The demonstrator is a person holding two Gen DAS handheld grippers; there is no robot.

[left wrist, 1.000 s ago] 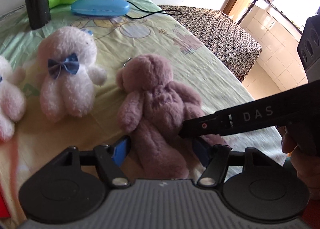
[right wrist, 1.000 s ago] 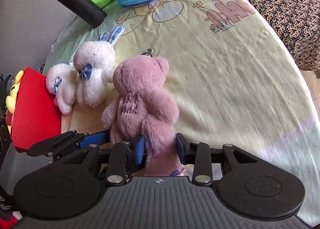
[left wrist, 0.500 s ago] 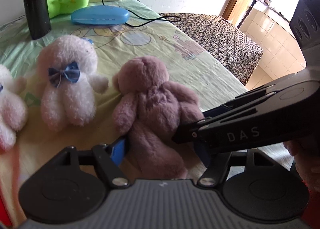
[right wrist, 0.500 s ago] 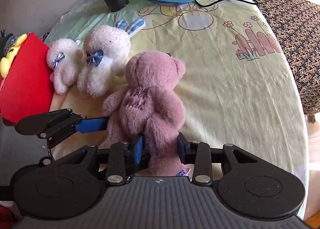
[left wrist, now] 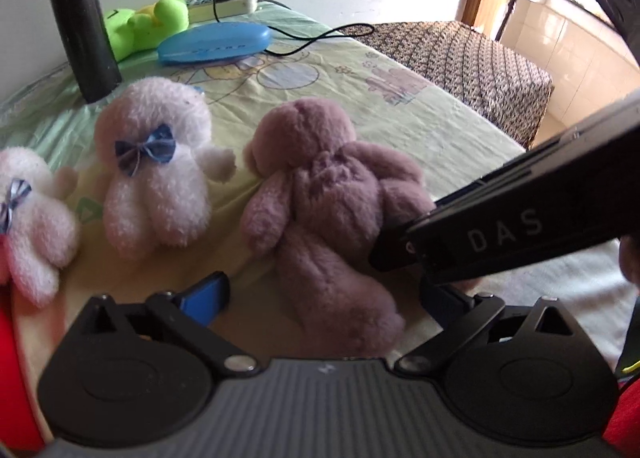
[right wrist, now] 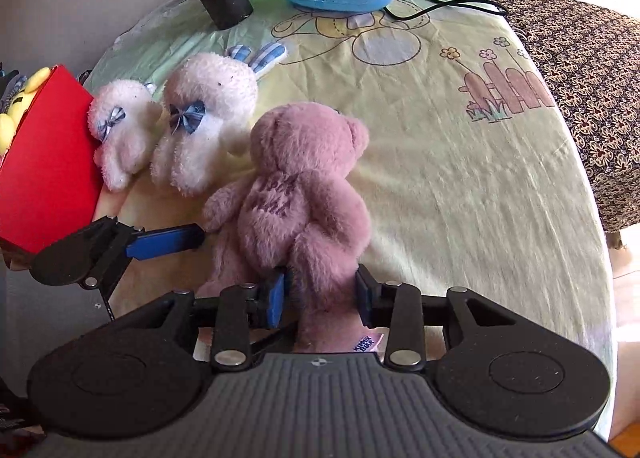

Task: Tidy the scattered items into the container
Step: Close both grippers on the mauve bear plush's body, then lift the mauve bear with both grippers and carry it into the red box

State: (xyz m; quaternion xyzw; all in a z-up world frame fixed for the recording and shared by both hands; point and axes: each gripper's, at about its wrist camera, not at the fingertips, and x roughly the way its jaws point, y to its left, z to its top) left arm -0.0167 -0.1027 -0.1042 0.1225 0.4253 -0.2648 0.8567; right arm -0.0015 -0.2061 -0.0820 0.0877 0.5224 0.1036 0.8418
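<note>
A mauve plush bear (left wrist: 324, 210) lies face down on the yellow-green cloth; it also shows in the right wrist view (right wrist: 296, 198). My right gripper (right wrist: 320, 292) is shut on one of its legs. My left gripper (left wrist: 320, 290) is open, its jaws on either side of the bear's legs, not touching. Its blue fingertip (right wrist: 166, 242) shows in the right wrist view beside the bear. Two white plush bunnies with blue bows (right wrist: 204, 118) (right wrist: 120, 134) lie to the left, the smaller one against the red container (right wrist: 44, 162).
A black flask (left wrist: 80, 22), a green plush (left wrist: 148, 22), a blue case (left wrist: 214, 43) and a power strip with cable (left wrist: 224, 2) stand at the back. The table edge curves on the right, with a patterned seat (right wrist: 592, 70) beyond. Yellow plush (right wrist: 20, 106) lies in the container.
My left gripper has opened wider and drawn back a little from the bear. My right gripper has stayed shut on the bear's leg and moved forward slightly.
</note>
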